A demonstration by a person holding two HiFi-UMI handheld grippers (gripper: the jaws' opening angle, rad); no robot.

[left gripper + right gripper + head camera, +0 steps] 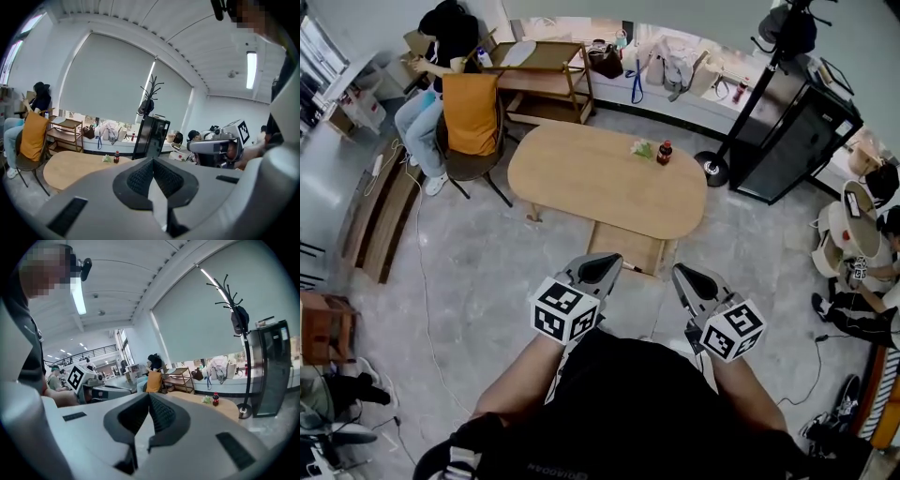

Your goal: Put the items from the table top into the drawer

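Note:
An oval wooden table [600,183] stands ahead of me. On its far side a small dark bottle with a red cap [665,152] stands upright beside a green packet [642,148]. A wooden drawer [628,249] is pulled out below the table's near edge. My left gripper [609,262] and right gripper [682,273] are held close to my body, short of the drawer, both shut with nothing in them. The left gripper view has the bottle [116,157] and packet [107,158] far beyond its closed jaws. From the right gripper view the bottle [215,399] is also distant.
A chair draped with an orange jacket [470,117] stands at the table's left end, with a seated person [431,80] behind it. A wooden shelf trolley [546,77], a coat stand [712,167] and a black cabinet [795,131] stand behind the table. A low bench [380,211] stands left.

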